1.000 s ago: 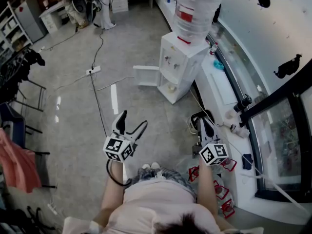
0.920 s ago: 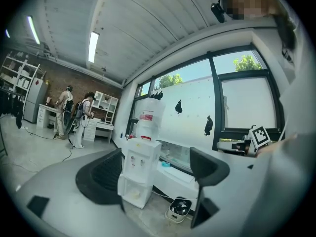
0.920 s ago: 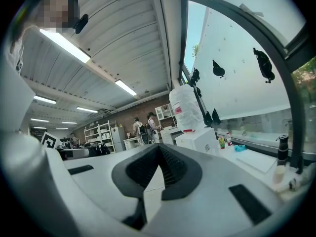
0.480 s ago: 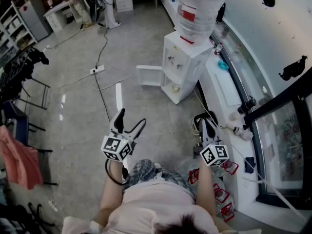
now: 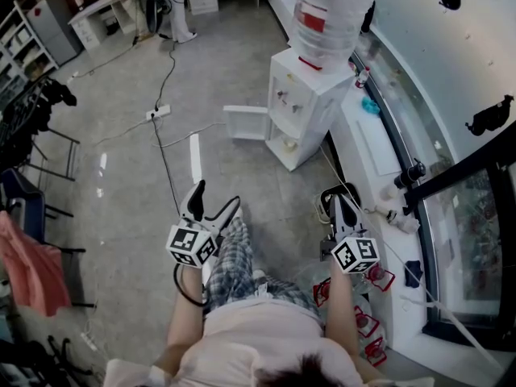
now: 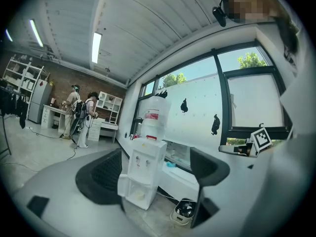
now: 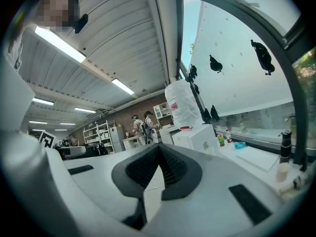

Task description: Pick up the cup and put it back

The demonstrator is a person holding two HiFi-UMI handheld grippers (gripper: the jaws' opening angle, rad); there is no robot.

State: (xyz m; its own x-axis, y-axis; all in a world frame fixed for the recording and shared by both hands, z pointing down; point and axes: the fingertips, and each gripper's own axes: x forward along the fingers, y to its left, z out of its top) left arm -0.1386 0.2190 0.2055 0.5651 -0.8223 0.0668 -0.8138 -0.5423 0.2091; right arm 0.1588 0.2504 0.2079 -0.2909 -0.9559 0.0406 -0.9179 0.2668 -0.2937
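Left gripper (image 5: 218,198) fingers gape empty, right gripper (image 5: 334,200) fingers pinched shut on nothing. White bottle-topped water dispenser (image 5: 302,95) is ahead, nearer the right one. Can't spot the cup.

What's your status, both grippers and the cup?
Left gripper open, empty. Right gripper shut, empty. Cup not made out. Water dispenser ahead, not reached.

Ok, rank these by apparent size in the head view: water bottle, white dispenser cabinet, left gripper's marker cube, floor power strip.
1. White dispenser cabinet and water bottle: about alike. The bottle sits nearer the camera, so I won't rank them.
2. Left gripper's marker cube, enlarged by nearness.
3. Power strip, smallest.
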